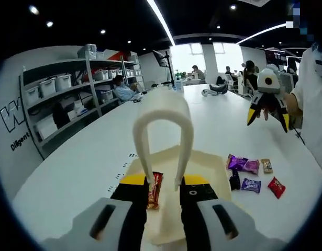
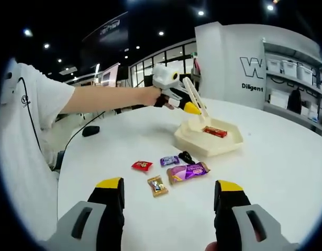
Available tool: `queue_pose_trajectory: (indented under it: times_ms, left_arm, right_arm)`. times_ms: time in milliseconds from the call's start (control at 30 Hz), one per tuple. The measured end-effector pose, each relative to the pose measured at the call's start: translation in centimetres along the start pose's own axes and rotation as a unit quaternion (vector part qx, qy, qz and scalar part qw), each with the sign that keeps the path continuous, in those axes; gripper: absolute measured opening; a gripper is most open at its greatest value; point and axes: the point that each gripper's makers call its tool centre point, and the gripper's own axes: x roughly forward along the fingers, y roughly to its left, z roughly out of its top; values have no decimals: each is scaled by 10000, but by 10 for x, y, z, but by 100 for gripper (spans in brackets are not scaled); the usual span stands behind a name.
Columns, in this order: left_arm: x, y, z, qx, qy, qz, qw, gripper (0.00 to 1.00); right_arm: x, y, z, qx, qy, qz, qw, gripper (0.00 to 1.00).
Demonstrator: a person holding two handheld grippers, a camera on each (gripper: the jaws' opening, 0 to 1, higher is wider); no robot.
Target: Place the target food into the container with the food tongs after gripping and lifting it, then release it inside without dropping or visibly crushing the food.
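Wall point(image 2: 257, 70) lettering: large "W", "Diligent" beneath; rest cut off.

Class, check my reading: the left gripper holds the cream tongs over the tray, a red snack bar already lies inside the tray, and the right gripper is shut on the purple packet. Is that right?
One part is wrong. The right gripper is open and holds nothing; the purple packet lies loose on the white table, as the right gripper view shows. The left gripper does hold the cream tongs over the tray, with the red snack bar inside.

Bright, even ceiling strip lights point(image 1: 162, 21) and spotlights leave soft shadows on the white worktop point(image 1: 87, 162); fisheye bending curves edges, and distant windows point(image 1: 205, 55) glare.
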Motion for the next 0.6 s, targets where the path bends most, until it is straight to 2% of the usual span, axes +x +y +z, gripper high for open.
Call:
queue_pose_trajectory:
  times_ms: [600]
  left_arm:
    - [-38, -61, 28, -395, -362, 108, 9985, 21]
  right_arm:
    - [0, 6, -1, -49, -26, 29, 10000, 67]
